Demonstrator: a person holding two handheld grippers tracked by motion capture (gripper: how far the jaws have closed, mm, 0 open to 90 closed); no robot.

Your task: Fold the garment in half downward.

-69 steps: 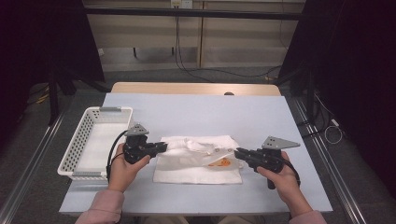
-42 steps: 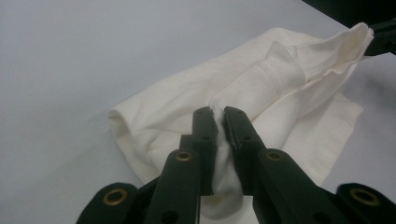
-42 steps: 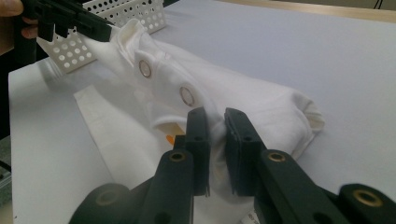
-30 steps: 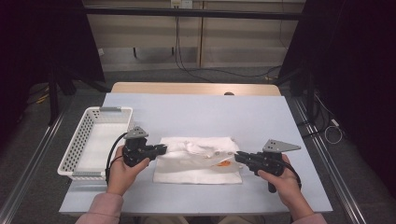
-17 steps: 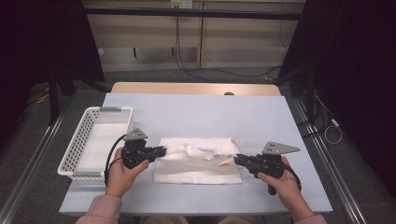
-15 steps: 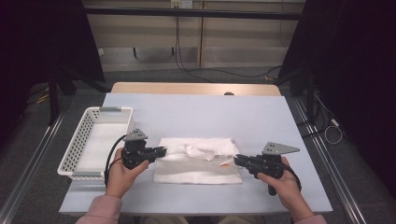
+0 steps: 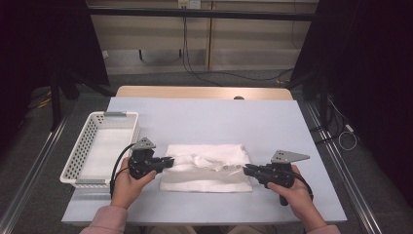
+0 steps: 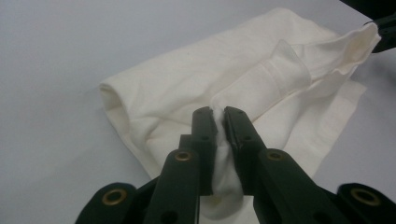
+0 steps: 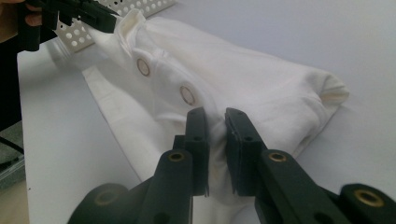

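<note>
- High view: white garment (image 7: pixel 207 167) lies flat, partly folded, near the front edge of the tabletop (image 7: pixel 204 117), centred. Left gripper (image 7: pixel 165 161) holds its left end; right gripper (image 7: pixel 247 169) holds its right end. Grips at opposite ends likely keep the cloth taut for a fold or lift. White perforated basket (image 7: pixel 100 146) sits at the front-left corner, prob. the drop point. Jaw tips too small here to judge grip.
- Left gripper view: jaws closed on a pinched ridge of the garment (image 8: pixel 224 93); fabric bulges between the pads. Far end of the cloth rises to the other gripper, cut off at the top-right corner. Layer count under the pinch hard to make out.
- Right gripper view: jaws clamped on a fold of the garment (image 9: pixel 261 84); two round snaps (image 9: pixel 187 94) mark a placket or similar. Left gripper (image 9: pixel 107 23) at the far end, w/ basket (image 9: pixel 140 7) behind, both cut off. Cloth underside hidden.
</note>
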